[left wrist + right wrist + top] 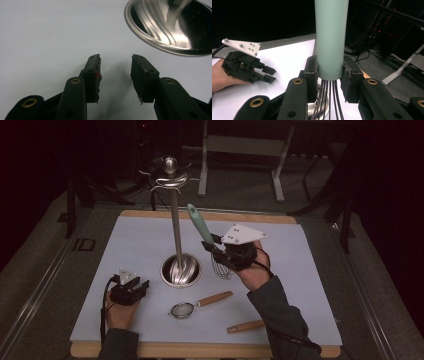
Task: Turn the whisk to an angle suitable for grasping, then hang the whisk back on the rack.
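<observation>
Right hand-held gripper (pixel 216 247) clamped on whisk (pixel 206 237) handle base, lifted off counter (pixel 145 245) beside the rack (pixel 176 220); left hand-held gripper (pixel 131 287) open, empty: keep whisk upright w/ loop toward hook.

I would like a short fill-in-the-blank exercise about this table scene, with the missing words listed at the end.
1. The right gripper holds a whisk by its pale ____ handle.
2. The left gripper rests on the white mat with its jaws ____.
3. The small strainer has a ____ handle.
4. The tall metal stand rises from a round ____ base.

Missing words: green; open; wooden; metal
</observation>
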Demonstrator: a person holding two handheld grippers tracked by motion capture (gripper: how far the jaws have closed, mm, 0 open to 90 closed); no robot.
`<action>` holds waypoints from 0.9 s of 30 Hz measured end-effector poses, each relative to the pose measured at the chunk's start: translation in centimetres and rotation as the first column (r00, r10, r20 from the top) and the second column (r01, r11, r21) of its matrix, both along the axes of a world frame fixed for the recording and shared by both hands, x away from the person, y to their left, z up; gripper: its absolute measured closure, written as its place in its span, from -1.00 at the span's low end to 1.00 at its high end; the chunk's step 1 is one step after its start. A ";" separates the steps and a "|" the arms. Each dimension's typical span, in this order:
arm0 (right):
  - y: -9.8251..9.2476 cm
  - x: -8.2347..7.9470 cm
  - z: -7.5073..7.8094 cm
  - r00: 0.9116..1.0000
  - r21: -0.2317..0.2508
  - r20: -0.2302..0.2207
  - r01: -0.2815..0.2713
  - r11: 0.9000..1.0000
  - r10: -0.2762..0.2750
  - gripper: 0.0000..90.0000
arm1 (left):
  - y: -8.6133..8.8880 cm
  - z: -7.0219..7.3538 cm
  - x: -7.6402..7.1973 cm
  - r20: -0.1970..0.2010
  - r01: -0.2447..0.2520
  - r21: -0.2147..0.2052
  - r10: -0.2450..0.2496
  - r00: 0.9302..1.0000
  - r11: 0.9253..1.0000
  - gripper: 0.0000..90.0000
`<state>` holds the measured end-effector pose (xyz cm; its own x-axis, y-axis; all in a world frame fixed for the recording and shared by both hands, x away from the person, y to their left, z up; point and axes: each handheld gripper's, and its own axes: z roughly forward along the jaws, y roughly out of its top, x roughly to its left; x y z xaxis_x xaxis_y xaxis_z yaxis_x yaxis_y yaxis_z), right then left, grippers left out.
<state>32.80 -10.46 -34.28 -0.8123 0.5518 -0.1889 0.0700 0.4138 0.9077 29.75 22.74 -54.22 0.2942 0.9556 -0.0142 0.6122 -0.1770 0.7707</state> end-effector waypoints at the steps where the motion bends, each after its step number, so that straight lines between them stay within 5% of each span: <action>1: 0.0 0.0 0.0 1.000 0.002 0.003 -0.001 1.000 0.001 0.55 | 0.0 0.0 0.0 0.000 0.000 0.001 0.000 1.000 1.000 0.33; 27: 1.2 -0.7 1.8 0.998 0.028 0.061 -0.024 0.999 0.023 0.55 | 0.0 0.0 0.0 0.000 0.001 -0.002 -0.001 1.000 1.000 0.33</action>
<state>32.13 -9.31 -32.47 -0.8128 0.5386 -0.2221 0.0054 0.3882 0.9216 29.75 22.74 -54.22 0.2952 0.9553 -0.0160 0.6122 -0.1763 0.7708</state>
